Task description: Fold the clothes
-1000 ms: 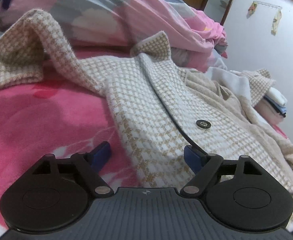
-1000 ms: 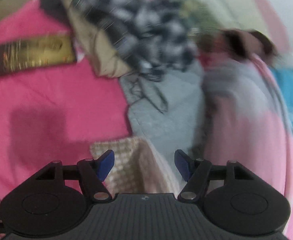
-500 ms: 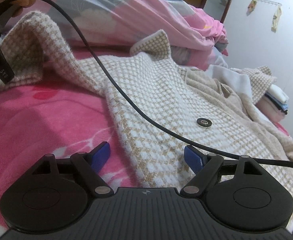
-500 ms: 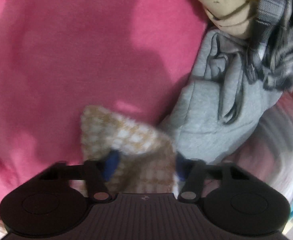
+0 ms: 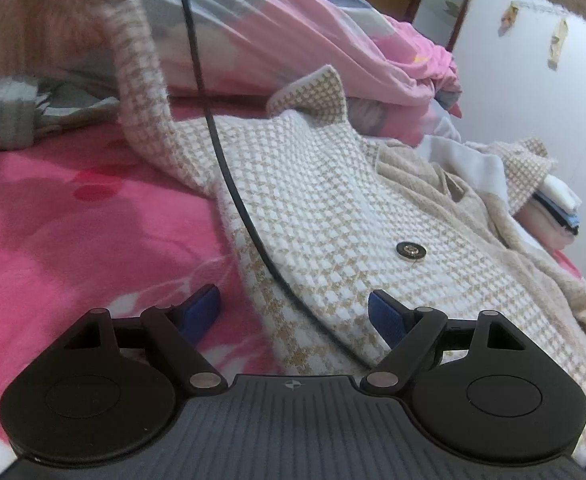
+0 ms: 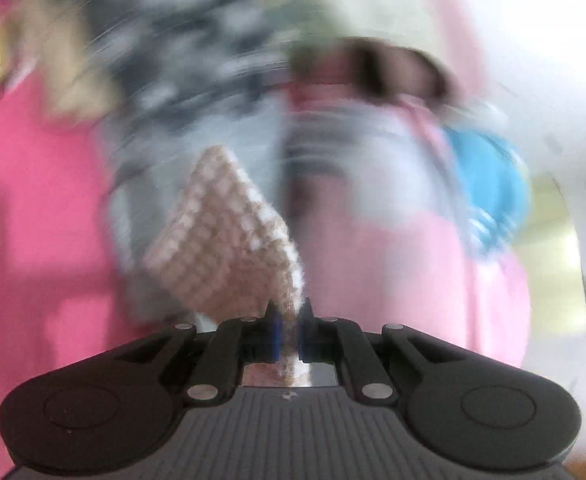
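Houndstooth jacket [image 5: 317,200] lies spread on the pink bed [image 5: 73,248], left gripper [image 5: 293,312] fingers spread wide over its hem; right wrist view, blurred: right gripper [image 6: 289,328] fingers pinch the jacket's sleeve end [image 6: 229,240].

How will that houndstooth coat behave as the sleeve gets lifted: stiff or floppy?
Likely floppy: the sleeve hangs in a soft curve from its lifted end. Probably thick and fairly heavy, since the coat body lies flat on the bed. The fuzzy weave pinched in the right gripper looks unlikely to slip.
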### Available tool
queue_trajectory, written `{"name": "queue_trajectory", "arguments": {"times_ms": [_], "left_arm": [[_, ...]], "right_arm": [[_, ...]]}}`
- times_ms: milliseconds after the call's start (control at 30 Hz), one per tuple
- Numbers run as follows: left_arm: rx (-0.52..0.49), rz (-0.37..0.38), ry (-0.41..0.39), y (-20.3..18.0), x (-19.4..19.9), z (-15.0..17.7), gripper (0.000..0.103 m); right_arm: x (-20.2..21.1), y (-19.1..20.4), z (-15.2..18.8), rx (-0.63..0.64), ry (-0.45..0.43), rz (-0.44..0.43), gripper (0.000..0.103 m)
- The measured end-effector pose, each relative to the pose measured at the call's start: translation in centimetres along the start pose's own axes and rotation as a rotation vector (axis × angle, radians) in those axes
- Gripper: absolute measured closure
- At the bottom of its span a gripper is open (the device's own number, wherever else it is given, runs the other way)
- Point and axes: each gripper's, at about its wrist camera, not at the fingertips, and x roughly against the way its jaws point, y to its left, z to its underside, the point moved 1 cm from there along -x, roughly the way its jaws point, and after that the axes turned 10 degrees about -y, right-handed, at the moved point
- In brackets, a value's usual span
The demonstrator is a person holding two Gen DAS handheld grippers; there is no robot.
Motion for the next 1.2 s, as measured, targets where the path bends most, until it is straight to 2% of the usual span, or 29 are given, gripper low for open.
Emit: {"name": "queue_trajectory", "arguments": {"times_ms": [100, 433, 667, 833, 900, 933, 967, 1033, 1133, 1167, 1200], "left_arm": [[0.029, -0.006, -0.01, 0.2, 0.1, 0.0, 0.021], [0.068, -0.02, -0.026, 0.4, 0.2, 0.1, 0.021], [0.07, -0.023, -0.025, 0.2, 0.2, 0.2, 0.021], [0.078, -0.02, -0.026, 0.3, 0.1, 0.2, 0.021], [0.08, -0.019, -0.026, 0.3, 0.1, 0.2, 0.021], [0.08, -0.018, -0.027, 0.3, 0.1, 0.2, 0.021], [0.08, -0.018, -0.027, 0.3, 0.1, 0.2, 0.021], [0.079, -0.019, -0.027, 0.2, 0.1, 0.2, 0.021], [0.071, -0.021, -0.032, 0.0, 0.1, 0.2, 0.021], [0.068, -0.023, -0.037, -0.1, 0.2, 0.2, 0.021], [0.06, -0.024, -0.05, -0.3, 0.4, 0.2, 0.021]], "right_arm": [[0.6, -4.5, -0.3, -0.27, -0.062, 0.049, 0.096], [-1.4, -8.4, 0.0, -0.802, -0.237, 0.013, 0.096], [-6.1, -1.4, -1.9, -0.829, -0.23, -0.118, 0.096], [-7.8, 5.7, -3.6, -0.744, -0.162, -0.237, 0.094], [-8.4, 9.0, -4.5, -0.633, -0.106, -0.284, 0.085], [-8.3, 10.4, -5.1, -0.562, -0.106, -0.278, 0.068], [-8.0, 11.5, -5.7, -0.502, -0.116, -0.254, 0.065], [-7.8, 11.9, -6.5, -0.447, -0.109, -0.222, 0.065], [-7.3, 10.3, -6.6, -0.497, -0.121, -0.253, 0.067], [-6.8, 9.3, -6.4, -0.528, -0.149, -0.261, 0.065], [-5.9, 8.1, -6.2, -0.562, -0.2, -0.26, 0.06]]}}
